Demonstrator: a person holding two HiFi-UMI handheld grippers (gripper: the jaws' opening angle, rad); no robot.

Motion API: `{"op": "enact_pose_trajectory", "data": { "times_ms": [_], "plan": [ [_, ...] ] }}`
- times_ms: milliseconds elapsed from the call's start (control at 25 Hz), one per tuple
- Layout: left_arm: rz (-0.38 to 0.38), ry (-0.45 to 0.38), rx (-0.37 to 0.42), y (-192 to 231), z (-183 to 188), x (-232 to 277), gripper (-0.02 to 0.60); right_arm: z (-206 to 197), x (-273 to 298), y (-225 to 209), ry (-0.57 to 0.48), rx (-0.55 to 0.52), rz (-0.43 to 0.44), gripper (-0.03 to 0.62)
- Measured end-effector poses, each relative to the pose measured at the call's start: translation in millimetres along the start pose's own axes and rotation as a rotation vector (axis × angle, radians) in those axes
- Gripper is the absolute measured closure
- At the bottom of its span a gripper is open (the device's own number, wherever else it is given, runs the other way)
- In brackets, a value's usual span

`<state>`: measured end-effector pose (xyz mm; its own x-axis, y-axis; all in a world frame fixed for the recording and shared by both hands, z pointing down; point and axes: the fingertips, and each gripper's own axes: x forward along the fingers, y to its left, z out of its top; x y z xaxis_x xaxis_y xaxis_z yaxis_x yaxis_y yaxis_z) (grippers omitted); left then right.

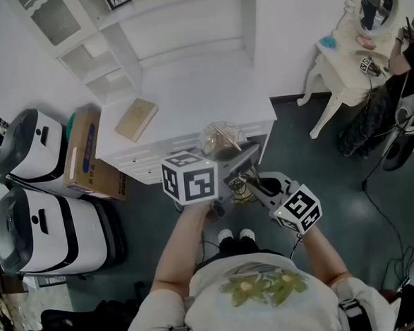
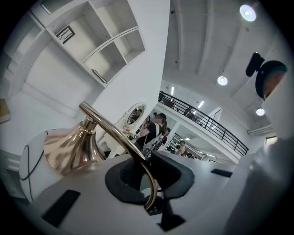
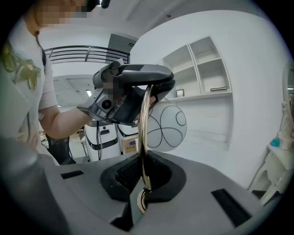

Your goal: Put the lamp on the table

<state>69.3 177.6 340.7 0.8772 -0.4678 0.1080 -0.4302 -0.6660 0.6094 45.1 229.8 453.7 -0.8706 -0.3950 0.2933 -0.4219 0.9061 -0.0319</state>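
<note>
Brass-coloured tubing is clamped in both grippers. The left gripper (image 2: pixel 148 180) has its black pads closed on the curved stem of the lamp (image 2: pixel 73 147). The stem arches up and away from the jaws to a flared, polished cone. What lies below the pads is hidden by the gripper's grey body.

The right gripper (image 3: pixel 143 183) is shut tight on the same thin stem. Farther up the stem, its view shows the left gripper's dark jaws, and just beyond them the lamp's white globe (image 3: pixel 167 126), which is round, smooth and drawn over with thin black loops. The globe's left side is cut off behind the left gripper.

From the head view the lamp (image 1: pixel 221 140) is mostly covered by the two marker cubes, and its base cannot be made out. Both forearms (image 1: pixel 181 248) are bent and brought together in front of the chest. The left gripper (image 1: pixel 243 160) is ahead of and slightly above the right gripper (image 1: pixel 256 187).

The lamp is held in the air between them, over the near edge of the white table (image 1: pixel 209 97) that lies beyond the grippers. On the table, to the left of the grippers, lies a flat tan book (image 1: pixel 136 119). Further left a cardboard box (image 1: pixel 86 159) leans against the table.
</note>
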Motion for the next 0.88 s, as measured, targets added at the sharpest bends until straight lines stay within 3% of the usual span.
{"op": "enact_pose_trajectory", "data": {
  "times_ms": [880],
  "plan": [
    [0.041,-0.056,-0.019,8,4,18,0.535,-4,-8,-18,-0.019,-0.018,0.061,0.556]
  ]
}}
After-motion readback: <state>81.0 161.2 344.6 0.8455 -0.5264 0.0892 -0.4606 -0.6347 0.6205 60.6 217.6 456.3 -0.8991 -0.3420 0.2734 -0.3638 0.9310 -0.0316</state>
